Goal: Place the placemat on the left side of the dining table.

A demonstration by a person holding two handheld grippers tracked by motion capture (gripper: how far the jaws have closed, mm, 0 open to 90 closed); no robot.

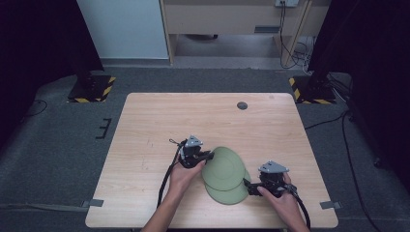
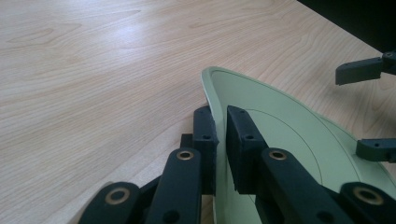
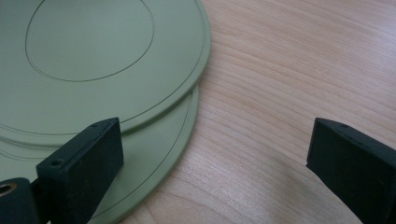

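No lettering, label, brand or number can be read anywhere on the scene. The only signs are the yellow-and-black hazard stripes (image 1: 92,89) on the base plates of the two stands beyond the table's far corners (a second set (image 1: 309,94) sits at the right), and they carry no words.

Matt green plates (image 3: 93,56) (plastic-looking) on smooth wood-grain table (image 3: 289,70).

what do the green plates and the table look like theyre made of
Plates: likely matte plastic or silicone; even sage green, dull sheen, thin rims, fine moulded rings. The upper plate is pinched in the left gripper.
Table: pale wood-grain top, probably laminate; smooth, soft glare.
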